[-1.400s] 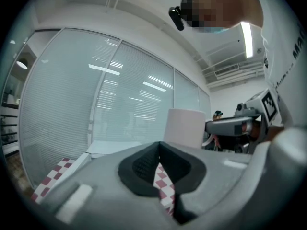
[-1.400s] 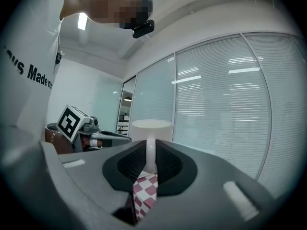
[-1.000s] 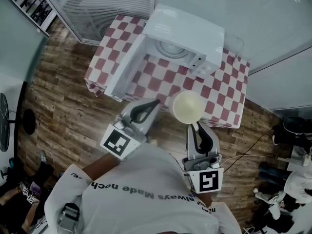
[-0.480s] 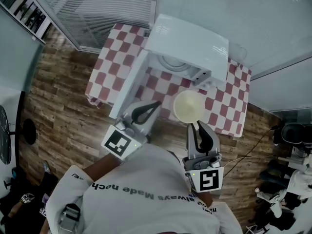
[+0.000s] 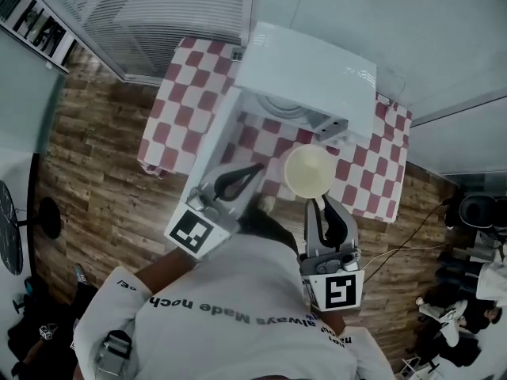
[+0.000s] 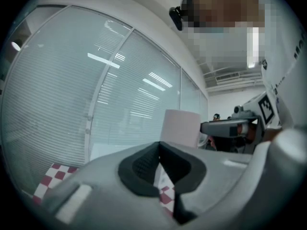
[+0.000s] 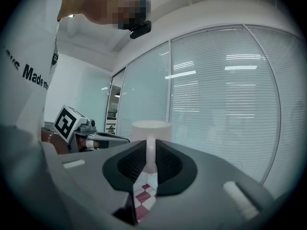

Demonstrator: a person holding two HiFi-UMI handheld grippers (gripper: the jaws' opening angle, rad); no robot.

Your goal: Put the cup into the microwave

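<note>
A cream cup [image 5: 309, 171] hangs over the checked table, just in front of the white microwave [image 5: 309, 74]. The microwave's door [image 5: 207, 145] stands swung open to the left, and the glass turntable [image 5: 279, 105] shows inside. My right gripper [image 5: 320, 203] is shut on the cup's handle; in the right gripper view the handle [image 7: 150, 152] sits pinched between the pads below the cup's body [image 7: 151, 131]. My left gripper [image 5: 252, 170] is shut with nothing in it, left of the cup and near the door's lower edge. The left gripper view shows its jaws closed and the cup [image 6: 181, 127] beyond them.
The table [image 5: 178, 101] wears a red and white checked cloth and stands against glass walls with blinds [image 5: 166, 6]. Wood floor [image 5: 95, 172] lies to its left and front. A cable [image 5: 396, 248] runs over the floor at the right.
The table and microwave have drawn closer in the head view, and the cup held by the right gripper now sits nearer the microwave's opening. Both grippers keep their states.
</note>
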